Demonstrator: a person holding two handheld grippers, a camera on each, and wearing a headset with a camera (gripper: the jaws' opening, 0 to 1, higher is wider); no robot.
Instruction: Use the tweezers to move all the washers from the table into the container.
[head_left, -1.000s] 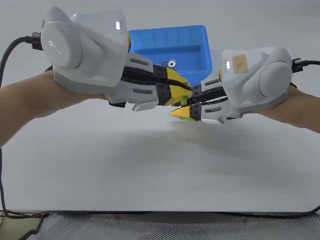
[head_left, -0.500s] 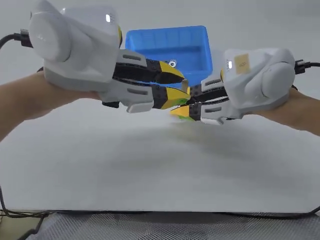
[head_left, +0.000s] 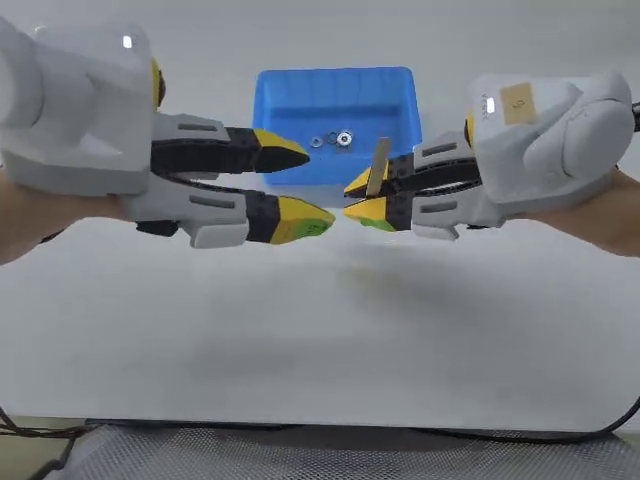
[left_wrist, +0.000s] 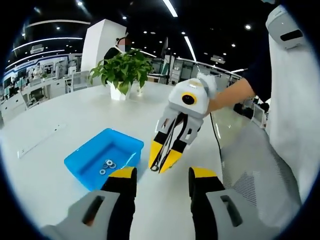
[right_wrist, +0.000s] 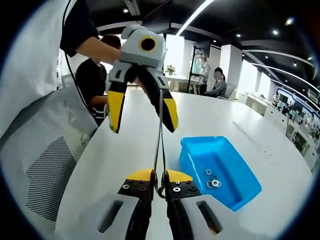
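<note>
Head view: my left gripper (head_left: 316, 188) is spread wide, jaws well apart and grasping nothing. The hand holds it level, tips pointing to 3 o'clock. My right gripper (head_left: 352, 198) faces it with tips toward 9 o'clock, clenched on the tweezers (head_left: 377, 168), which rise toward 12 o'clock in the right gripper view. The washers (head_left: 333, 140) lie inside the blue container (head_left: 300, 90), at 12 o'clock from both grippers on the white table (head_left: 320, 330).
</note>
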